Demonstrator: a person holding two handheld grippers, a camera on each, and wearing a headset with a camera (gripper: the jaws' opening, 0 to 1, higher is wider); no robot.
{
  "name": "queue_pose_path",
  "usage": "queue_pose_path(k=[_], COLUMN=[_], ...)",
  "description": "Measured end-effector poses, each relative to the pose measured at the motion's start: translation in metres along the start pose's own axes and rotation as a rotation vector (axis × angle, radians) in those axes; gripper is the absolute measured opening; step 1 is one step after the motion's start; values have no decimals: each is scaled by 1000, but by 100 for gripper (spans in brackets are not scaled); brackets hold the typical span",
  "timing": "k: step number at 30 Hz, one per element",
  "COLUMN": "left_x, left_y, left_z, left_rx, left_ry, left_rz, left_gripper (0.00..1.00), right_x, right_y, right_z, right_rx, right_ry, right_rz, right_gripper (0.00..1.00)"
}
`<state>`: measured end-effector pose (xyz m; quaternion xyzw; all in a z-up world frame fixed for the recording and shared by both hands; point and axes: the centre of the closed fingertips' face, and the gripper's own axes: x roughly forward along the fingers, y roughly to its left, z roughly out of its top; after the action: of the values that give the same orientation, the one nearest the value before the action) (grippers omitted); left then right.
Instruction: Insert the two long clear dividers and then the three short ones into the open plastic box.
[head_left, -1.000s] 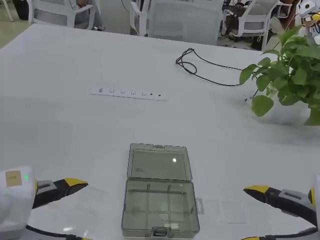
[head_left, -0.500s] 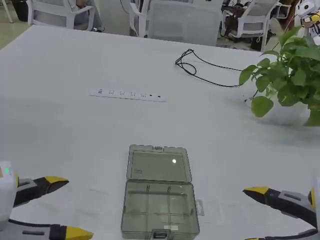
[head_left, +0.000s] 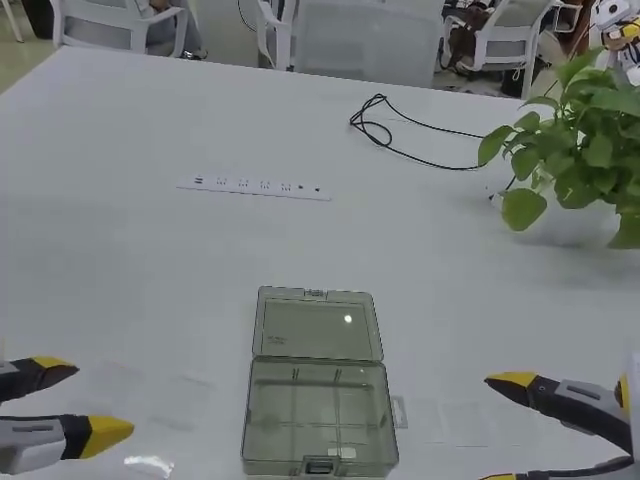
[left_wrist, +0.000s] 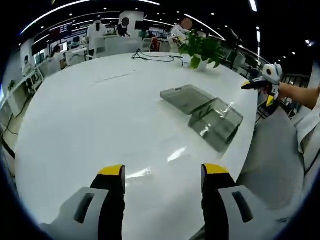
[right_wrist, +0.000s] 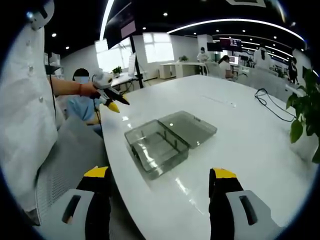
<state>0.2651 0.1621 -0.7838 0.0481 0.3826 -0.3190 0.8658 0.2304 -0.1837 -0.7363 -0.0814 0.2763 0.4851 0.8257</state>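
Note:
The smoky clear plastic box (head_left: 318, 410) stands open near the table's front edge, its lid (head_left: 318, 325) laid flat behind it. Faint clear dividers (head_left: 465, 420) lie flat on the table just right of the box, and another clear piece (head_left: 150, 463) glints to its left. My left gripper (head_left: 85, 402) hovers open at the bottom left, well away from the box. At the bottom right my right gripper (head_left: 505, 430) is open beside the dividers. Each gripper view shows its own yellow-tipped jaws apart and empty, left gripper (left_wrist: 162, 175), right gripper (right_wrist: 160, 175), facing the box (left_wrist: 216, 120) (right_wrist: 155, 142).
A white power strip (head_left: 255, 187) lies mid-table, with a black cable (head_left: 400, 135) looped farther back. A potted green plant (head_left: 575, 140) stands at the right edge. Chairs (head_left: 360, 35) line the table's far side.
My left gripper has drawn back to the left and toward the table's near edge. The right gripper and the box have stayed put.

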Motion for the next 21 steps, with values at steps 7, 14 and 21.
queue_pose_path(k=[7, 14, 21], left_x=[5, 11, 17], left_y=[13, 22, 28], left_z=[-18, -32, -44], left_rx=[-40, -78, -67], left_ry=[79, 140, 209], left_rz=[54, 94, 133], left_gripper=[56, 50, 44], right_x=[1, 2, 4], right_y=[0, 0, 1], right_z=[-1, -3, -3], right_rx=[7, 13, 19], right_ry=[0, -1, -1], right_rz=[1, 1, 3], right_gripper=[81, 81, 81])
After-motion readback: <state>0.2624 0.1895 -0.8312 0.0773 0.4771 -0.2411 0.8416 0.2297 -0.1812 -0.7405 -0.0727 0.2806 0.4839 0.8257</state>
